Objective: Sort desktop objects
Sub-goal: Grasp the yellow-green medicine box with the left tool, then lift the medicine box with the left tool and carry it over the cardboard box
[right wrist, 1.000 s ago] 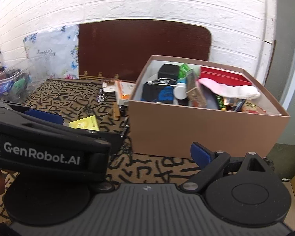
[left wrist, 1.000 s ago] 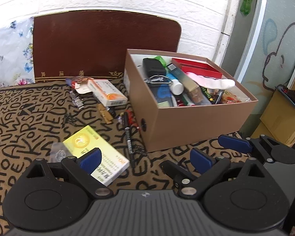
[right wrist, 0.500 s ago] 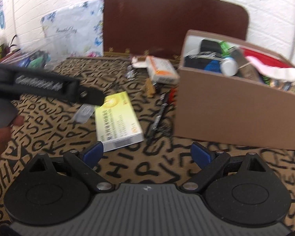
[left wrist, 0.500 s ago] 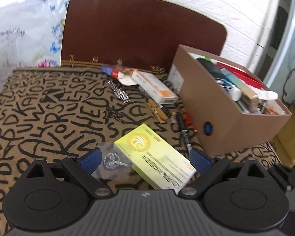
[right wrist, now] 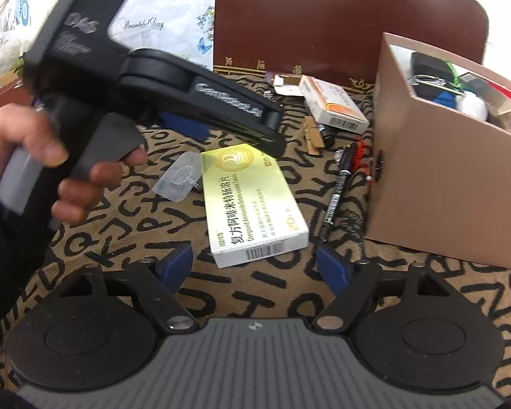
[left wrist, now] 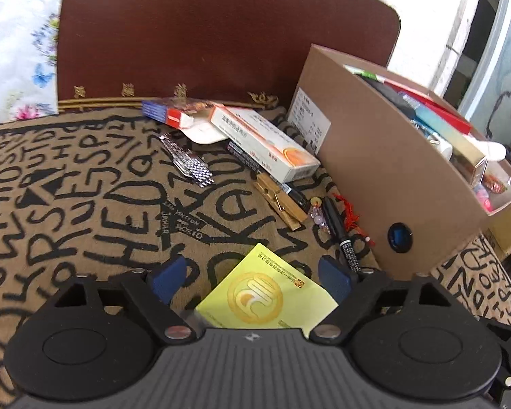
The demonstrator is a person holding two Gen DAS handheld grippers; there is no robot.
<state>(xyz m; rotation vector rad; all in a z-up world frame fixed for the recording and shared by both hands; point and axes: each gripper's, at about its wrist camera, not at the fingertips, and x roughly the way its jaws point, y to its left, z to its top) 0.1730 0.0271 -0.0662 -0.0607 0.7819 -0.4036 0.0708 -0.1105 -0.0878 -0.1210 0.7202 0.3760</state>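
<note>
A yellow-green medicine box (left wrist: 265,296) (right wrist: 252,201) lies flat on the letter-patterned cloth. My left gripper (left wrist: 252,277) is open, its blue pads either side of the box's far end, just above it. My right gripper (right wrist: 253,266) is open and empty, just short of the box's barcode end. The left gripper's black body (right wrist: 201,99) shows over the box in the right wrist view. A brown cardboard box (left wrist: 391,184) (right wrist: 443,184) full of items stands to the right.
Loose on the cloth: an orange-white carton (left wrist: 265,143), a wooden clothespin (left wrist: 279,201), a black marker (left wrist: 340,231) (right wrist: 337,191), a metal watch band (left wrist: 187,160), a clear blister pack (right wrist: 179,180). A brown headboard (left wrist: 221,34) stands behind.
My left gripper has swung left and come down over the yellow-green box. My right gripper has moved forward and lower, toward the box's near end.
</note>
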